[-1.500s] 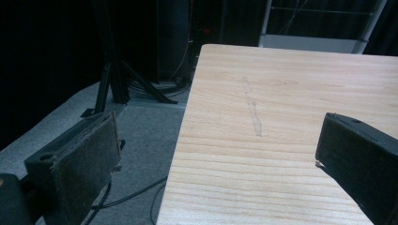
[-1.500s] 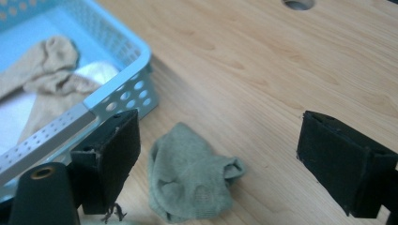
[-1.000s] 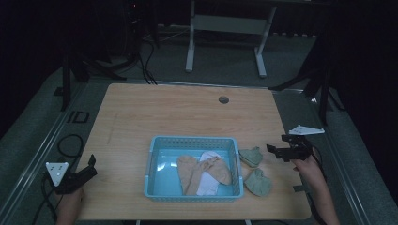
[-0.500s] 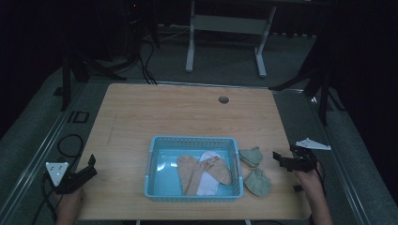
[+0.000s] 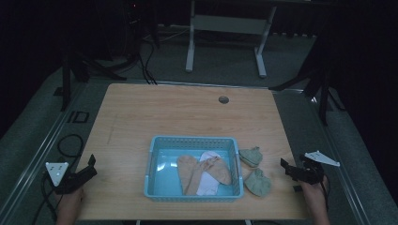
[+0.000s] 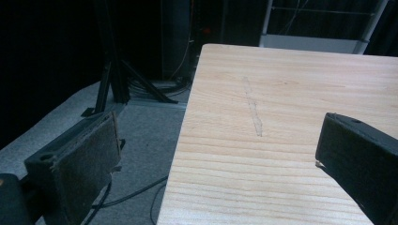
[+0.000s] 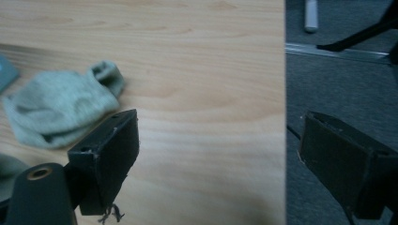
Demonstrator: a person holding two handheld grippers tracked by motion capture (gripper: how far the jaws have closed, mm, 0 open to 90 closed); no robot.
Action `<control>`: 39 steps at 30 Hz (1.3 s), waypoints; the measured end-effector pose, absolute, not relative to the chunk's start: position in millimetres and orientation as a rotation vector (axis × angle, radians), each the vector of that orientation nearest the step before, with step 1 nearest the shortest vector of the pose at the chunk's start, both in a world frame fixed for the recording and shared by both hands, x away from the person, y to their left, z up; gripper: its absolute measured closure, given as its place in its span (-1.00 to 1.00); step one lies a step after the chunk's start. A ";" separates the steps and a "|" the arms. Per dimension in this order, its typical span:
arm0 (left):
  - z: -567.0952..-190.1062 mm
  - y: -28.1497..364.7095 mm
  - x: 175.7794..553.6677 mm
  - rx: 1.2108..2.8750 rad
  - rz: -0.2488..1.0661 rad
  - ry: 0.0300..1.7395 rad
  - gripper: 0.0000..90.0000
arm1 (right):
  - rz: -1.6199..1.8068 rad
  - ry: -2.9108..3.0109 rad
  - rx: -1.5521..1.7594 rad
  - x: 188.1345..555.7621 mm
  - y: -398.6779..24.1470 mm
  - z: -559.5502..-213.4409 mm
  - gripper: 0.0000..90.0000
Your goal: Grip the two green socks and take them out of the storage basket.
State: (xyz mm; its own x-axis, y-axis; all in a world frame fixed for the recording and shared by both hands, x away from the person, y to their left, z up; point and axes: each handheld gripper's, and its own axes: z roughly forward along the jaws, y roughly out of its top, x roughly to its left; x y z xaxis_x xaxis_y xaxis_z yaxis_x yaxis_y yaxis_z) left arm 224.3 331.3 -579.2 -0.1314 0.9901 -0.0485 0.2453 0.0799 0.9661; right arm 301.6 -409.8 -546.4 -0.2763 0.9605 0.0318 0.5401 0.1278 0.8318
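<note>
The left hand-held gripper (image 5: 87, 169) sits at the near left corner of the wooden surface (image 5: 187, 117), its jaws spread wide with nothing between them. In the left gripper view its 2 pads straddle the surface's edge, 1 over the floor and 1 over the wood, and a faint scratch (image 6: 253, 110) runs along the grain ahead of them.

The right hand-held gripper (image 5: 290, 169) is at the near right edge of the surface, jaws likewise apart and empty; in its own view 1 jaw hangs over the wood and the other past the edge, above the grey floor (image 7: 342, 79).

Between the 2 hand-held grippers stands a light blue basket (image 5: 155, 154), well apart from the left one and nearer the right one. Inside lie 2 tan socks (image 5: 190, 171) over what looks like a white sock (image 5: 206, 185), though the dim light makes that hard to settle. Just left of the right hand-held gripper, beside the basket's wall, lie 2 bunched green socks (image 5: 257, 182), the nearer of them close ahead of its left jaw in the right gripper view (image 7: 58, 112).
</note>
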 end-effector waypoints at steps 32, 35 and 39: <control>-579.2 331.9 224.3 1.285 1.114 1.512 -0.99 | 1.126 1.549 1.347 262.7 -423.0 -564.3 -0.72; -579.2 331.9 224.4 1.285 1.113 1.513 -0.99 | 1.116 1.527 1.341 264.1 -422.6 -564.4 -0.72; -579.2 332.0 224.2 1.282 1.112 1.514 -0.99 | 1.112 1.500 1.310 261.8 -422.4 -564.8 -0.73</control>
State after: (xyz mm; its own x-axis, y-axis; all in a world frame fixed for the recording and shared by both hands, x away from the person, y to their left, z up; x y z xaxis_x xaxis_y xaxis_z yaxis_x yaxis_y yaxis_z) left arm 224.2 332.0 -579.2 -0.1234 0.9909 -0.0539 0.2447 0.0831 0.9660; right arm 261.8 -422.4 -564.8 -0.1067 0.9936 -0.0363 0.2540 0.0625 0.9652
